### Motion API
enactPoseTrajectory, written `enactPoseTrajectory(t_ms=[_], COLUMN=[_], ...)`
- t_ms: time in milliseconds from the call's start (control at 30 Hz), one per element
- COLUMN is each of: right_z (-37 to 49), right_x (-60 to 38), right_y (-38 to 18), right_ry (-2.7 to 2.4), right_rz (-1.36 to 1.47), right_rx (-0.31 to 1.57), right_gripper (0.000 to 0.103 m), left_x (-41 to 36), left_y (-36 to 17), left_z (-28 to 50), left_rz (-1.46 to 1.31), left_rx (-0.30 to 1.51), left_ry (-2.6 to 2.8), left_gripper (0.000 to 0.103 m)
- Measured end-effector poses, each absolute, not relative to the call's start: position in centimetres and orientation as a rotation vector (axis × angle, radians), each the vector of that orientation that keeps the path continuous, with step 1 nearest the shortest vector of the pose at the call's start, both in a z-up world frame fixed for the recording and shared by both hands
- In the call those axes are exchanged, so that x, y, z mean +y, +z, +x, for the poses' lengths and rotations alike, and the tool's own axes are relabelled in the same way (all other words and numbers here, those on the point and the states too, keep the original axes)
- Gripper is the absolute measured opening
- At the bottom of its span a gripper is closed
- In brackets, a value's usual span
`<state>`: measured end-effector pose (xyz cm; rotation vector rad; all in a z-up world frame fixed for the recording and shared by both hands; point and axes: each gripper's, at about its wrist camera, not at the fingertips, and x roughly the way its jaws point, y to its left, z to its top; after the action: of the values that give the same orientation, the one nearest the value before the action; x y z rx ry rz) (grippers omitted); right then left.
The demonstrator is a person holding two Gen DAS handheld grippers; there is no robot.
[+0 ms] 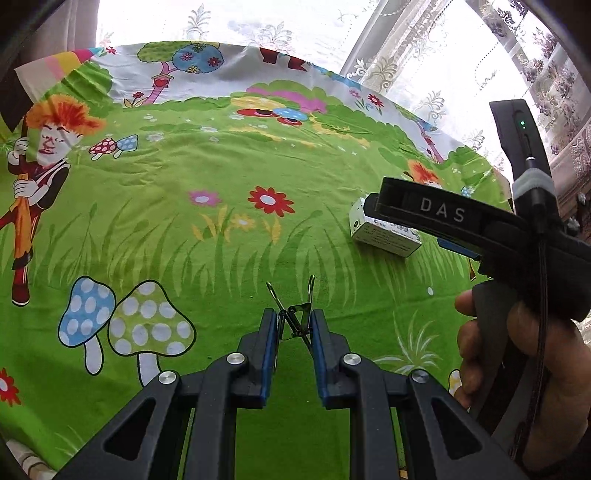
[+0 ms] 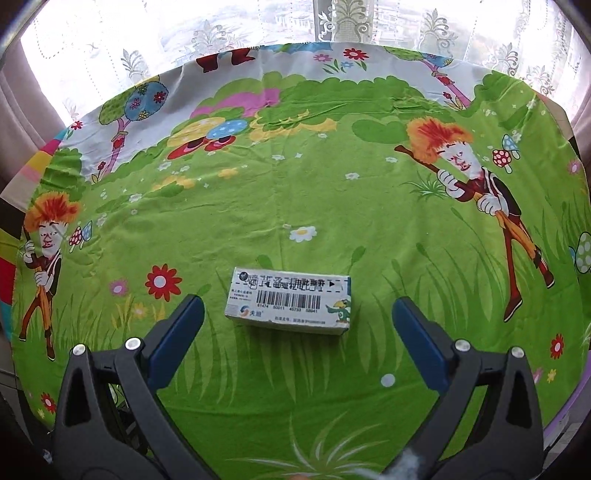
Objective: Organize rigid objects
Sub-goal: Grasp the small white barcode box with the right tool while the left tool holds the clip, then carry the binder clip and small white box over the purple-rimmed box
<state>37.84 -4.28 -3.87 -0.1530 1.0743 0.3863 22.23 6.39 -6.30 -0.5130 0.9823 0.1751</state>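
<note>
My left gripper is shut on a small black binder clip, whose wire handles stick up past the blue pads above the green cartoon tablecloth. A white medicine box with a barcode and a green parrot lies flat on the cloth. My right gripper hangs over it, wide open, and the box sits between and just beyond the blue pads without touching them. In the left wrist view the same box lies to the right, partly hidden by the right gripper's black body, held by a hand.
The tablecloth covers a round table whose far edge runs along a lace-curtained window. Dark furniture shows past the cloth's left edge.
</note>
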Motion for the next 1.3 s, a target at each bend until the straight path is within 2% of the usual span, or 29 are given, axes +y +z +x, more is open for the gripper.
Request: enactPoseTrajectory(t_ms=[367,400,467,567,1000,1300], right_z=[39.1,39.1,39.0,38.6,34.5,29.6], right_x=[-3.9,-3.9,-3.9,-4.1,-6.6,-8.8], right_y=[-6.7,-6.8,-6.9,-6.7,-5.9,-2.4], right_ry=[0.347,0.351,0.346,0.354,0.374,0.392], right_rz=[-0.168,-0.174,-0.204,-0.225,-0.249,-0.239], right_rx=[1.126,1.126,1.117,1.100,1.099,1.028], right_gripper=[0.102,0.100,0.090,0.080,0.079,0.079], left_x=[7.3,7.4,7.6,7.9,7.5,7.1], left_y=[-7.1,-7.2,-7.4,-7.6,-7.4,-6.7], left_z=[22.1,22.1,22.2,22.1,21.7,20.8], left_rz=[-0.557,-0.561,-0.569,-0.579,-0.565,-0.546], left_rx=[0.993,0.995,0.999,1.002,1.001,0.982], left_ry=[0.206,0.209,0.216,0.227,0.228,0.236], left_gripper=[0.019,0.019,0.019,0.019,0.019,0.019])
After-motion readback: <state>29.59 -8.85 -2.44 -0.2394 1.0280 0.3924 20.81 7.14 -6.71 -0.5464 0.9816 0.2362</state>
